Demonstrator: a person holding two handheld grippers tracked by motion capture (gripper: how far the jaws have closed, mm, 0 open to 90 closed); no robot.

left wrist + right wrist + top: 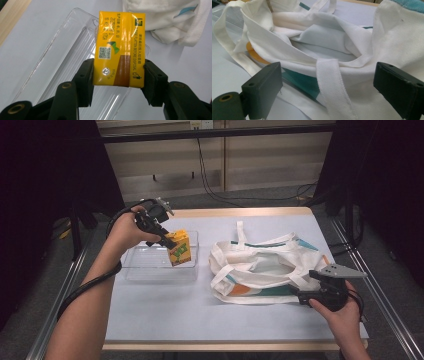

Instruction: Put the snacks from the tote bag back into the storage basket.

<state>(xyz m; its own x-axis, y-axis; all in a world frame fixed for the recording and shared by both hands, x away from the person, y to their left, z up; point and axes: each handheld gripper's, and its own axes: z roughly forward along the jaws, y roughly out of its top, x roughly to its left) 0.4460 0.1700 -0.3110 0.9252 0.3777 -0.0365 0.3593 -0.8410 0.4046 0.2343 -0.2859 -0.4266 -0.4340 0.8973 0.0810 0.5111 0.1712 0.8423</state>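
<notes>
Overhead, the pale blue table (165,320) stands among dark curtains (45,175)

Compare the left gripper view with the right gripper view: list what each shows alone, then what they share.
Left gripper view alone: a yellow carton clamped between the left gripper, above a clear tray. Right gripper view alone: the right gripper open, a strap between its jaws untouched, and the bag's open mouth. Shared: the white bag and the pale table.
</notes>
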